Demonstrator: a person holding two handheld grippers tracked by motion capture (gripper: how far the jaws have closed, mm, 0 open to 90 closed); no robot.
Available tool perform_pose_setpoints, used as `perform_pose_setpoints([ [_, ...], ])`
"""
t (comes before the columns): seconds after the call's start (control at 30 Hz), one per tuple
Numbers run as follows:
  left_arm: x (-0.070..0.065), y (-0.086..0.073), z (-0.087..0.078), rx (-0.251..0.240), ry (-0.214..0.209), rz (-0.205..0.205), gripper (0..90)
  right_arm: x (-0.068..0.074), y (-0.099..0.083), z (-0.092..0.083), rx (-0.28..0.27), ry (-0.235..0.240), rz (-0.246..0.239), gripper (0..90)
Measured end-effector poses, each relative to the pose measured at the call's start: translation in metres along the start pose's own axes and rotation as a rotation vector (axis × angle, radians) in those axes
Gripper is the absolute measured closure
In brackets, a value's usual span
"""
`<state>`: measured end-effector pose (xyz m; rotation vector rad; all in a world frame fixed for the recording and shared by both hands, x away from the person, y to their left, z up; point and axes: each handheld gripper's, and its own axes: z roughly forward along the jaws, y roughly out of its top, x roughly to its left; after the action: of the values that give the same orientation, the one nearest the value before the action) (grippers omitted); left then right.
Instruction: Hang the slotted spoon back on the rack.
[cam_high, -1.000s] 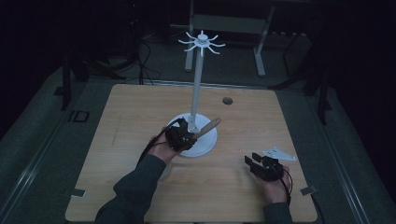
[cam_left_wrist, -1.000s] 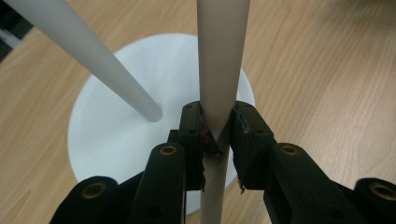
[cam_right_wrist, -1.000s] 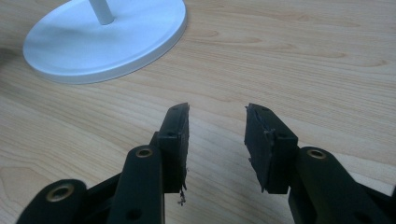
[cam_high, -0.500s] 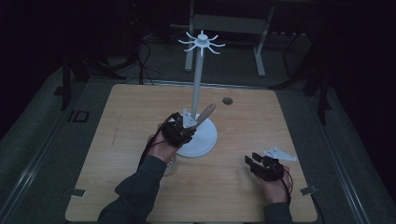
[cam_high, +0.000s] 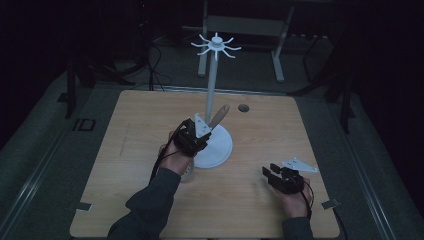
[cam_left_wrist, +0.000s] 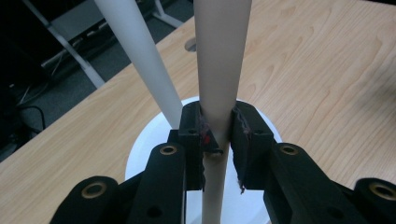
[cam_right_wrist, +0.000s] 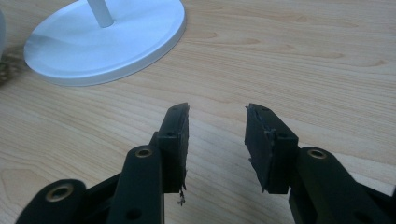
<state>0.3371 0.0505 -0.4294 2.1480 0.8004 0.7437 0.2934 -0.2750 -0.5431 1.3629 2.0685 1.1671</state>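
A white stand rises from a round base (cam_high: 220, 150) on the wooden table (cam_high: 130, 130), its pole (cam_high: 211, 85) ending in a ring of hooks (cam_high: 216, 46). My left gripper (cam_high: 199, 131) is over the base, shut on the pale tan handle of a utensil (cam_high: 219, 116) that slants up beside the pole. In the left gripper view the handle (cam_left_wrist: 219, 70) runs up between the pads (cam_left_wrist: 194, 126), with the pole (cam_left_wrist: 140, 51) just left of it. My right gripper (cam_high: 272, 172) rests near the front right of the table, open, nothing between its fingers (cam_right_wrist: 175, 133).
A dark round hole (cam_high: 243, 107) sits in the tabletop behind the stand. A metal frame (cam_high: 240, 25) stands on the floor beyond the far edge. In the right gripper view the white base (cam_right_wrist: 102, 37) lies ahead to the left.
The left gripper has shifted slightly up the picture and tilted the handle steeper, closer to the pole. The right gripper has not moved.
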Motion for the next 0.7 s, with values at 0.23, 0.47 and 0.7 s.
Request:
perform_pose_setpoints([
  [0.23,-0.001,0.006,-0.004,-0.038,0.012,-0.031,75.2,0.0,0.0,0.0,0.0,0.0,0.001,59.4],
  [0.47,-0.003,0.012,-0.009,-0.085,0.029,-0.046,75.2,0.0,-0.001,0.0,0.0,-0.003,0.003,59.3],
  [0.7,-0.006,0.016,-0.012,-0.11,0.028,-0.043,75.3,0.0,-0.001,0.0,-0.001,-0.005,0.002,59.1],
])
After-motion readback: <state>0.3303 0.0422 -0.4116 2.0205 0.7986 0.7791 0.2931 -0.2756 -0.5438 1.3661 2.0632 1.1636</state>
